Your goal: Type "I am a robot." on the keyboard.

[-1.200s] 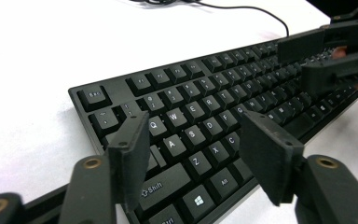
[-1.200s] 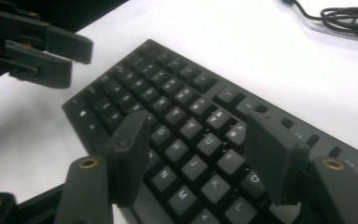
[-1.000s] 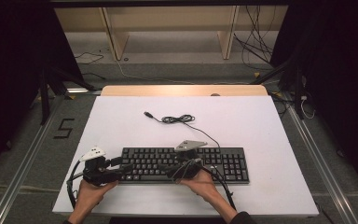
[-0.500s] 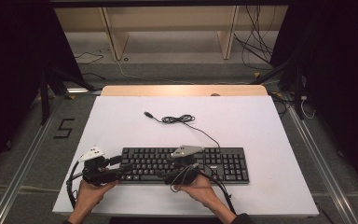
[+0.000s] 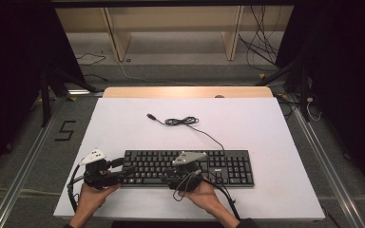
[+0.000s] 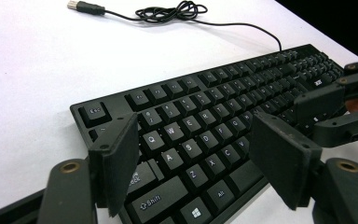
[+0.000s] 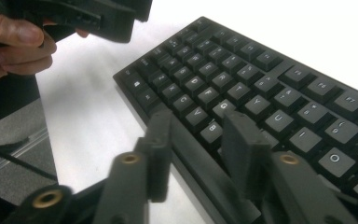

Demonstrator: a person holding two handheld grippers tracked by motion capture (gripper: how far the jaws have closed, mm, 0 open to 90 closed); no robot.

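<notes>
Two grippers are held at the near edge of a black keyboard [image 5: 190,167] lying on the white tabletop [image 5: 266,128]. The left gripper [image 6: 193,161] is spread over the left keys. The right gripper [image 7: 196,149], jaws just narrowed, straddles the front edge, pads apparently not yet pressing; a grasp seems imminent.

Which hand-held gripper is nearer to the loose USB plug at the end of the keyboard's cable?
Right. The right hand-held gripper is at the keyboard's front edge, below the USB plug. The left hand-held gripper sits at the keyboard's left end, slightly farther away.
</notes>
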